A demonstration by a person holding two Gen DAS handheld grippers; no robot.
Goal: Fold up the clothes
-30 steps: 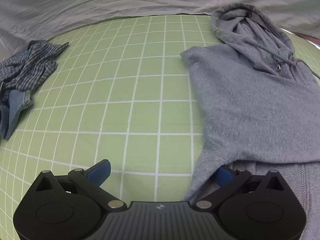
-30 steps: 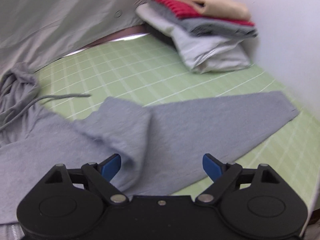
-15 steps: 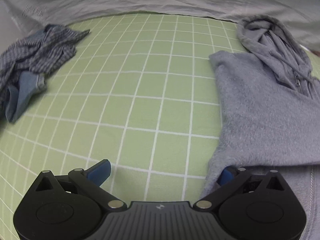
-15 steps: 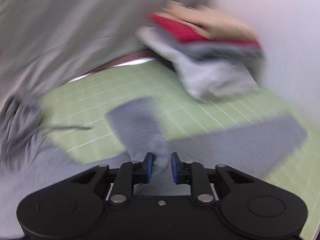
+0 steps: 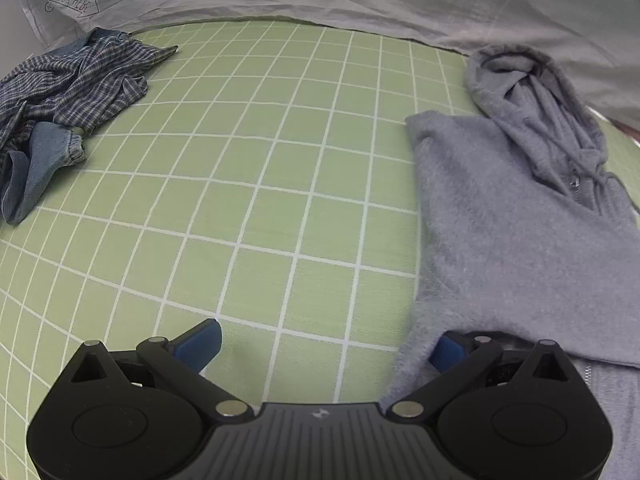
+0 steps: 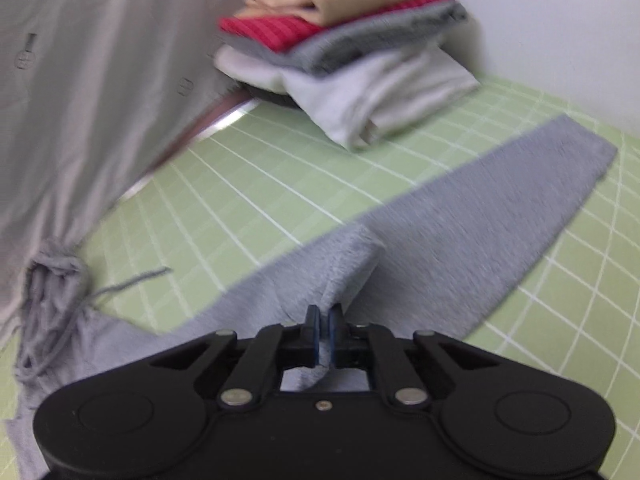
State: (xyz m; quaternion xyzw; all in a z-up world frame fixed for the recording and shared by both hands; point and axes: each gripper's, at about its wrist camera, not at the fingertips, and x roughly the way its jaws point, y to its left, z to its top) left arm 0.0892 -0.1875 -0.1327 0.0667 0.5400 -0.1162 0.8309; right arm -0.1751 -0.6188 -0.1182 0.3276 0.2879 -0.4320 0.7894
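While R tool (image 6: 324, 322) pinches hoodie (image 6: 460, 216), folded stack (image 6: 344, 60) sits beyond.

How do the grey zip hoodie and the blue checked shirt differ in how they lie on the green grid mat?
The grey zip hoodie is spread out flat, while the blue checked shirt is crumpled in a heap. The hoodie is being handled: the right gripper has its jaws shut on a pinched fold of its sleeve; nothing touches the shirt. The hoodie is plain grey, the shirt patterned. Both lie on the green grid mat, not yet folded.
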